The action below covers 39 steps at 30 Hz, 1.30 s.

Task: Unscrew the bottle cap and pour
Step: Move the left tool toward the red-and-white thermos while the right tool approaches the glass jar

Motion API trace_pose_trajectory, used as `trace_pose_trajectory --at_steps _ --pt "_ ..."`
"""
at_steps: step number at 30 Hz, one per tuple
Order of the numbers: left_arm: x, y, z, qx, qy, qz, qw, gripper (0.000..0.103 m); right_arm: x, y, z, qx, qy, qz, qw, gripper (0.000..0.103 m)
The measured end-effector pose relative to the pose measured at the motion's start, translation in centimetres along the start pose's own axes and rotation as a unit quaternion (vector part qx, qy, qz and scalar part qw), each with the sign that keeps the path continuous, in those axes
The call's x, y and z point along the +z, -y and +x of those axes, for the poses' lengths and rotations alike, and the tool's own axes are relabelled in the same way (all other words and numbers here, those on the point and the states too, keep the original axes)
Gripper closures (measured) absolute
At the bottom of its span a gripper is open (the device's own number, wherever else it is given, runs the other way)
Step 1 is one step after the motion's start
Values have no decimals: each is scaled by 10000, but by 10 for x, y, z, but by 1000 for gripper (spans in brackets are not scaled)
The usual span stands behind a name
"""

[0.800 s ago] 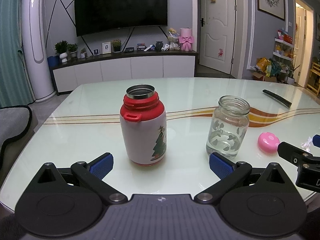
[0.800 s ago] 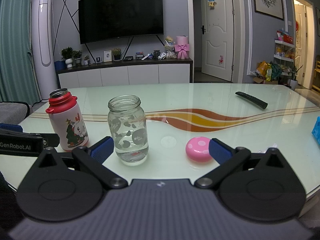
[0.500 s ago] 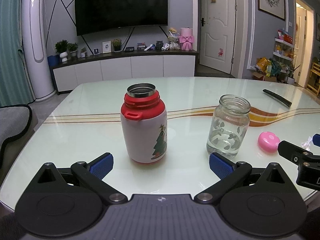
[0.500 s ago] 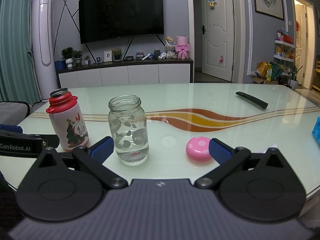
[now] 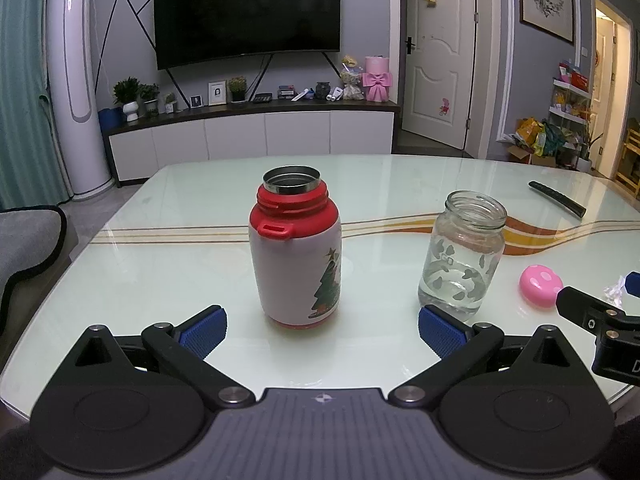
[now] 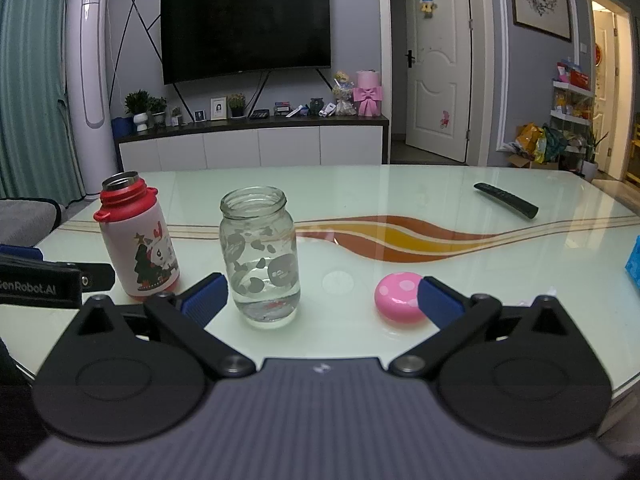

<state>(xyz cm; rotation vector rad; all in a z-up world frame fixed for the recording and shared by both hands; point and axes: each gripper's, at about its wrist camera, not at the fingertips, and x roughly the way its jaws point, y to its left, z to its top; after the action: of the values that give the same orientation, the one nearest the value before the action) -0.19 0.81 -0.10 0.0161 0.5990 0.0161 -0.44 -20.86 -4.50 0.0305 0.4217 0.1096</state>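
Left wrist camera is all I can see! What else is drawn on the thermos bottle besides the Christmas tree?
Observer: In the right wrist view, the thermos bottle also shows a white animal with red antlers beside the tree.
Operator: Cool! Is the right gripper open?
Observer: Yes, its jaws are wide apart and hold nothing.
Operator: Is anything hiding past the pink cap?
Observer: A light blue object lies far to the right, cut off by the frame.
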Motion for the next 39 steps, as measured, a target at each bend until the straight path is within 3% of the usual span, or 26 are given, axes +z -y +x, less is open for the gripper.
trace_pose_trajectory --at_steps 39 --pt "-3 -18 -1 68 -5 -158 9999 0 6 -11 5 127 -32 -189 9997 0"
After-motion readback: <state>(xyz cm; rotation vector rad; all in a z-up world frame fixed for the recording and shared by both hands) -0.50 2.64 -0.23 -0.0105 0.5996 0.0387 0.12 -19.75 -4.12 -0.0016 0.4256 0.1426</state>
